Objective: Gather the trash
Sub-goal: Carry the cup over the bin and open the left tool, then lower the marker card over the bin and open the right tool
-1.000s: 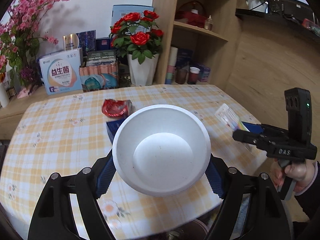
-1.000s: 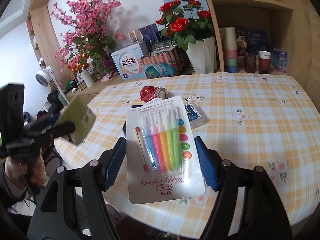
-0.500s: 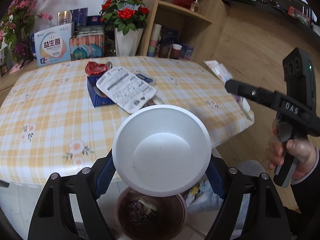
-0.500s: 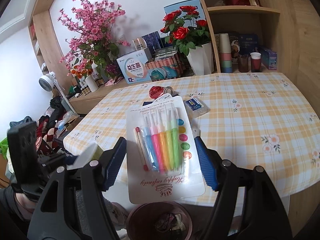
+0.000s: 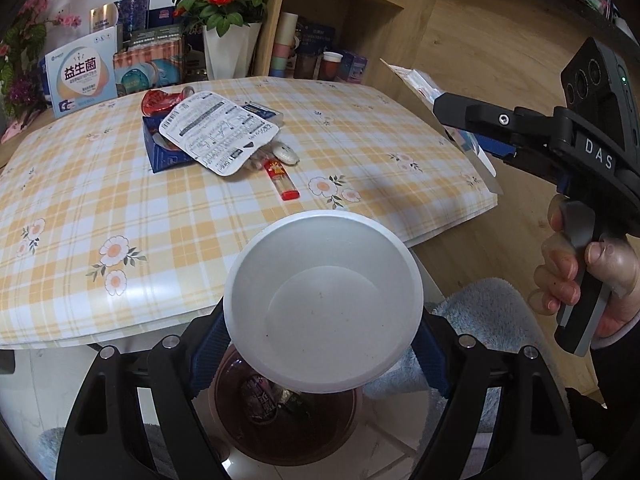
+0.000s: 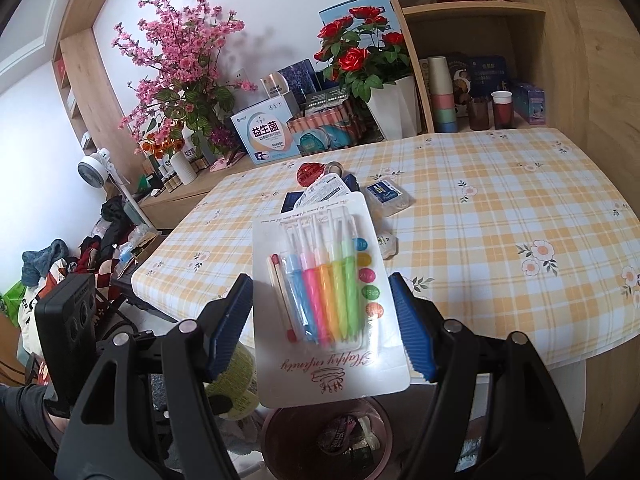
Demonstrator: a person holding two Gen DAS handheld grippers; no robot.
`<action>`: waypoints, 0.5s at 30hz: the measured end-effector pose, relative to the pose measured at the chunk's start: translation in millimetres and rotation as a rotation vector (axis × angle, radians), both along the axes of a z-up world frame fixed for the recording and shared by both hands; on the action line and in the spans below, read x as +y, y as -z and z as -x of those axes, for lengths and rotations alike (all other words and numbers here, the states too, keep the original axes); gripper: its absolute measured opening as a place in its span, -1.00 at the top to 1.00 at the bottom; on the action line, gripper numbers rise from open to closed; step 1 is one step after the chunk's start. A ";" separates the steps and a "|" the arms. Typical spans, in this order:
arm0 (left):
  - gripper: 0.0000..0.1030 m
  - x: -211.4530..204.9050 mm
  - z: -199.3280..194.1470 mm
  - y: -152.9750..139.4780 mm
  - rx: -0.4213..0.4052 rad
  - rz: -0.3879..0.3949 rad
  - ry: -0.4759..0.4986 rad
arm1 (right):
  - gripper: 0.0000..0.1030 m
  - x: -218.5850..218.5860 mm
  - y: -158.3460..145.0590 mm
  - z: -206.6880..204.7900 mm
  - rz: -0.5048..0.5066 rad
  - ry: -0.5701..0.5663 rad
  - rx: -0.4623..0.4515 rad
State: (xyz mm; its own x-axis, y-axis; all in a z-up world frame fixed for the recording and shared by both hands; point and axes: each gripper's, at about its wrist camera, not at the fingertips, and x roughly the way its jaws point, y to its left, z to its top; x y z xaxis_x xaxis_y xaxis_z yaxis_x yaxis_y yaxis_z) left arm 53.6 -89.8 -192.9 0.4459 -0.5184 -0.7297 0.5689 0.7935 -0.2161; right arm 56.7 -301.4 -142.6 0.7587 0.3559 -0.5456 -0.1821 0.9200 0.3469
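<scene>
The left gripper (image 5: 323, 344) is clamped across the rim of a white bowl (image 5: 323, 300), its 2 jaws pressing at 9 and 3 o'clock, with the hollow facing the camera. It hangs directly over the brown bin (image 5: 288, 412) on the floor off the table (image 5: 120, 200) edge, presumably so that letting go drops it straight in. The right gripper (image 6: 323, 332) is clamped on the side edges of a blister card of coloured pens (image 6: 326, 300), above the same bin (image 6: 328, 436) at 6 o'clock. The card's long axis runs from 6 to 12 o'clock along the fingers, printed face toward the camera, pen tips toward 12. More litter lies mid-table: a printed pack (image 5: 218, 132), a red wrapper (image 5: 282, 180).
</scene>
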 end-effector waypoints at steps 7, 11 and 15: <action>-0.61 -7.9 0.1 14.0 0.037 -0.019 0.025 | -0.34 1.0 8.1 1.7 -0.011 -0.001 0.015; -0.77 -7.8 -0.7 17.8 0.033 -0.035 0.012 | -0.34 3.5 10.2 2.9 -0.010 -0.002 0.018; -0.81 4.9 -7.0 8.9 0.015 -0.009 -0.037 | -0.34 3.7 14.3 2.6 -0.014 -0.003 0.028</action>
State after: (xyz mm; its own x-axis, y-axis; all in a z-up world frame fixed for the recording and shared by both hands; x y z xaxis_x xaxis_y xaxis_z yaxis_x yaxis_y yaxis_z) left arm 60.6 -84.9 -201.8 0.4538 -0.4953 -0.7408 0.5359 0.8159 -0.2171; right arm 54.1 -297.7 -157.0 0.7419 0.3662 -0.5617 -0.1747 0.9144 0.3652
